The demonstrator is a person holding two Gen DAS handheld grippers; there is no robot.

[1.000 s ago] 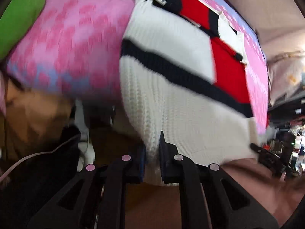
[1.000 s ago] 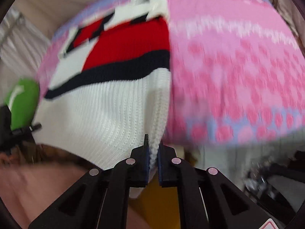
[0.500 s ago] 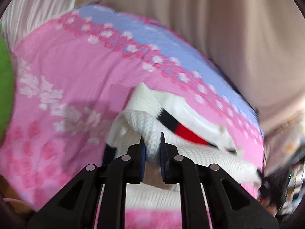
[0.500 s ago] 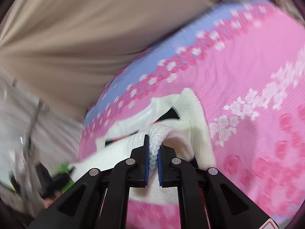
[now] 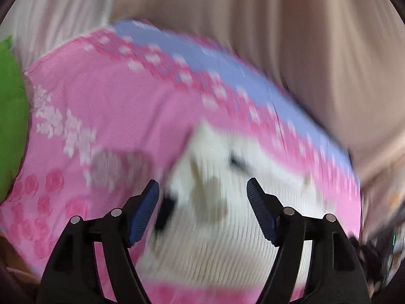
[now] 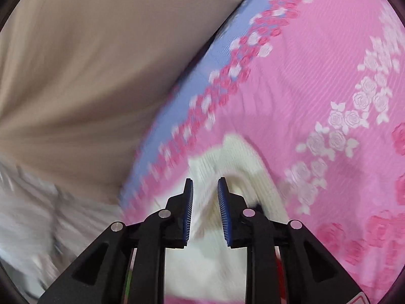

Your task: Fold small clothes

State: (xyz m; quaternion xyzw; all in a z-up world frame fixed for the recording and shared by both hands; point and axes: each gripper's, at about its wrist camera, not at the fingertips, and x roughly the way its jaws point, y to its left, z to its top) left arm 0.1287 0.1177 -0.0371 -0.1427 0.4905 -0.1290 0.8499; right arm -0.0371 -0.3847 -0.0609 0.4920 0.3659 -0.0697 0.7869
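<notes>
A small white knit sweater (image 5: 212, 217) with dark stripes lies folded over on a pink rose-patterned bed cover (image 5: 101, 116). It is blurred in the left wrist view. My left gripper (image 5: 202, 190) is wide open just above it and holds nothing. In the right wrist view the sweater (image 6: 240, 162) lies ahead and under my right gripper (image 6: 205, 187). Its jaws stand partly apart, with white knit showing between them, and do not pinch it.
A beige curtain (image 5: 278, 38) hangs behind the bed, also in the right wrist view (image 6: 88, 63). A green cushion (image 5: 10, 116) sits at the left edge. The cover has a lilac border (image 6: 227, 40) at its far edge.
Both grippers carried the sweater's hem forward over the garment, then opened and let it go. The left jaws opened wide, the right ones a little.
</notes>
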